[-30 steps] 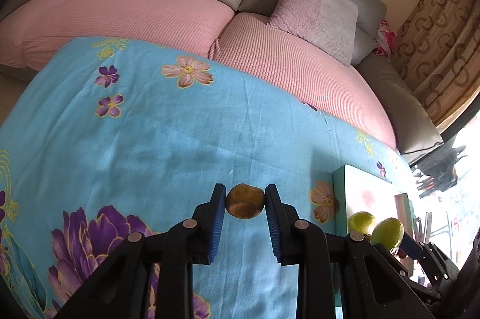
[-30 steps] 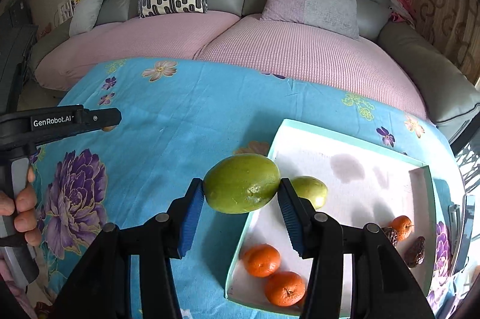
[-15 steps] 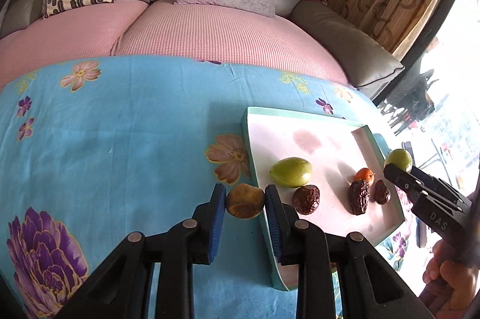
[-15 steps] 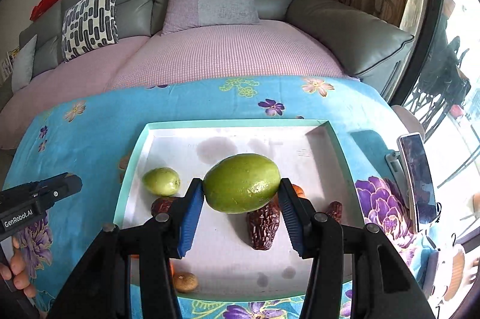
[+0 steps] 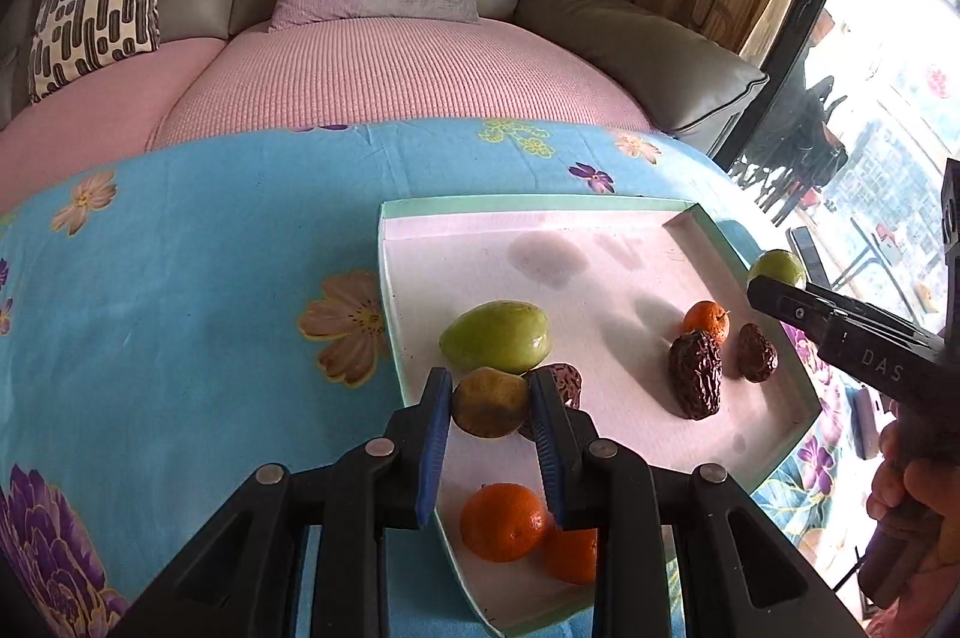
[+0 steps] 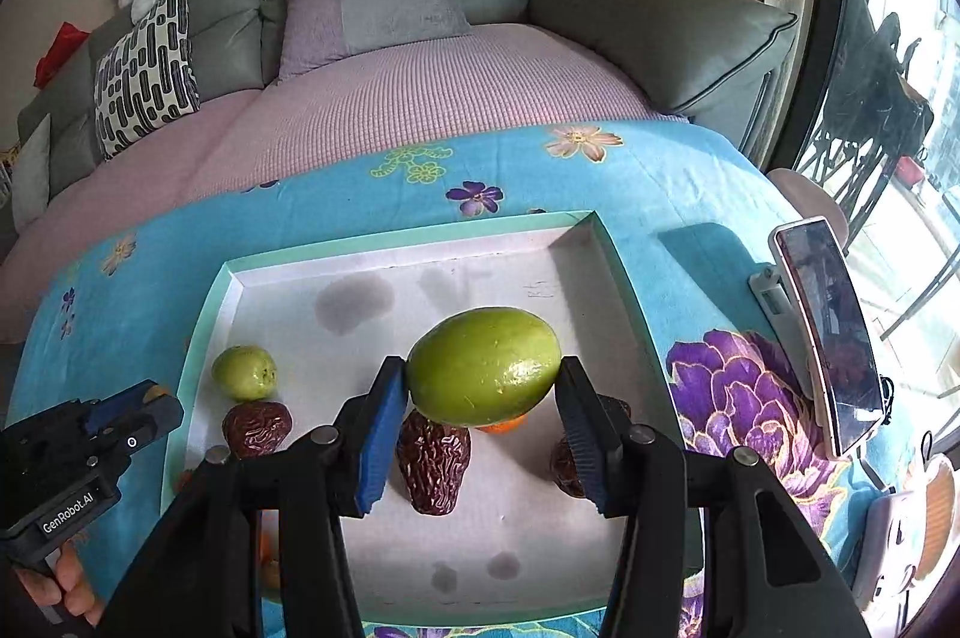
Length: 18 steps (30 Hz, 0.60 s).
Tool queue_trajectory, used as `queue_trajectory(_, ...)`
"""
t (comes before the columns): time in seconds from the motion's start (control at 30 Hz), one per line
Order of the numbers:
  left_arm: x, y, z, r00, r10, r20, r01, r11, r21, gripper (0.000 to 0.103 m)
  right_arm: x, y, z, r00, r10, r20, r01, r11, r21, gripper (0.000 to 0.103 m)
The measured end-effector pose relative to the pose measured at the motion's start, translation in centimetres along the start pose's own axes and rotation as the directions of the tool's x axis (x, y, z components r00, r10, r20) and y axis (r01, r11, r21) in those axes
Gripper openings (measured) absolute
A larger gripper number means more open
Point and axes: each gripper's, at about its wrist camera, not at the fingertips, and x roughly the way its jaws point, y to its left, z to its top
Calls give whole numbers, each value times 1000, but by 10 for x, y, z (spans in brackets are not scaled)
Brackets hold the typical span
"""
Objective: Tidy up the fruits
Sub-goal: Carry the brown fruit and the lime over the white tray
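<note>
The left tongs [image 5: 489,401] are clamped on a small brownish-yellow fruit [image 5: 490,401], held above the near left part of the tray [image 5: 540,205]. The tray, white inside with a mint-green rim, lies on the desk under a blue flowered cloth [image 5: 198,278]. In the left wrist view, a small green fruit [image 5: 497,336] lies in the tray just beyond the held one, and a dark wrinkled date [image 5: 567,380] peeks out beside the right blue pad. Nearer, under the tongs, two oranges [image 5: 503,521] lie touching each other by the tray's near edge. Farther right, a large date [image 5: 696,374] lies with a smaller date [image 5: 757,352] just beside it and a small orange [image 5: 707,320] just behind them.

The right tongs [image 6: 483,392] are clamped on a large green mango [image 6: 485,367], held over the middle of the tray. In the right wrist view, one date [image 6: 433,461] lies below the mango and another [image 6: 257,427] lies at the left, near the small green fruit. A phone [image 6: 831,338] stands on a holder at the desk's right edge. A grey sofa [image 6: 660,20] with pink covers and cushions fills the far side.
</note>
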Motion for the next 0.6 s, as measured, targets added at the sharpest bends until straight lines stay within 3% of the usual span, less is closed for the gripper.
queue_trajectory(0.6, 33, -10, -14, 995, 71, -66, -69, 997, 39, 29, 33, -8, -4, 999, 9, -48, -8, 1000, 4, 53)
